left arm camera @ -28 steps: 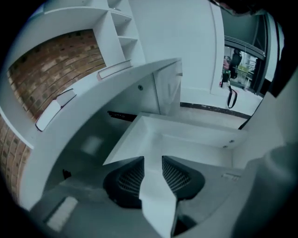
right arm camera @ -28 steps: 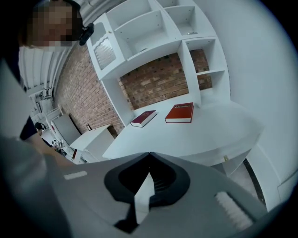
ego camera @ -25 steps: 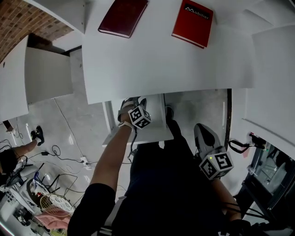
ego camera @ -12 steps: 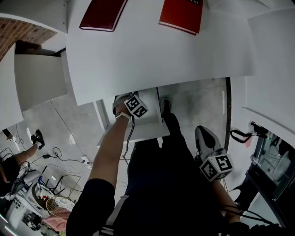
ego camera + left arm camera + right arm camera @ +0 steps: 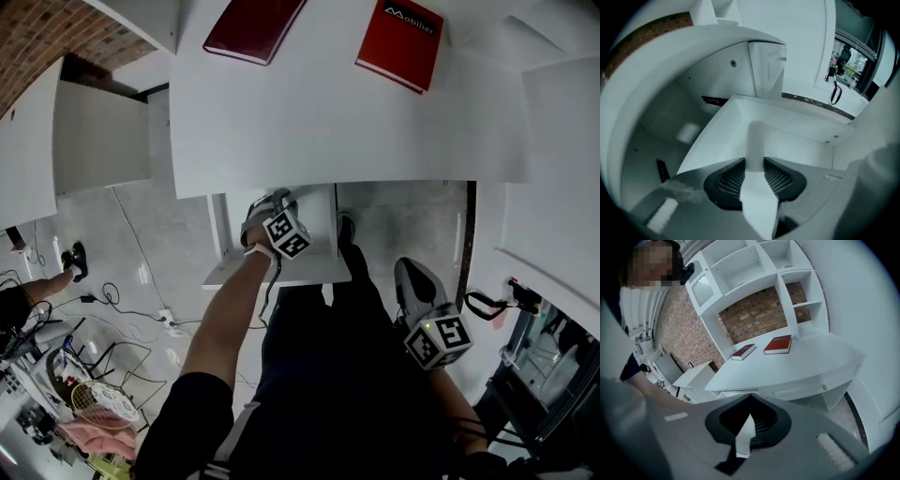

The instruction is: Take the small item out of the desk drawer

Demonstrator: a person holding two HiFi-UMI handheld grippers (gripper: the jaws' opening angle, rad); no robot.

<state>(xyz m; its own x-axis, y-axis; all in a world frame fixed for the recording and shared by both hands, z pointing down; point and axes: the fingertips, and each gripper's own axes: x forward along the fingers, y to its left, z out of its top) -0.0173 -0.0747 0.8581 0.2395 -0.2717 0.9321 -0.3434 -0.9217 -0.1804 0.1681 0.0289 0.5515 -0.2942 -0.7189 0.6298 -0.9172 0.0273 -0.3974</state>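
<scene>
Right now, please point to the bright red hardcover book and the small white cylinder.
bright red hardcover book (image 5: 397, 47): head view, cover middle.
small white cylinder (image 5: 755, 140): left gripper view, upper shaft.

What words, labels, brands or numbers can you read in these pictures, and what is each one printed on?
"Mobilier", in white beside a small logo: on the cover of the red book lying on the desk; the last letters are uncertain.
Dark red book: no print can be made out on its cover.
The red book as seen in the right gripper view: print too small to read.
</scene>
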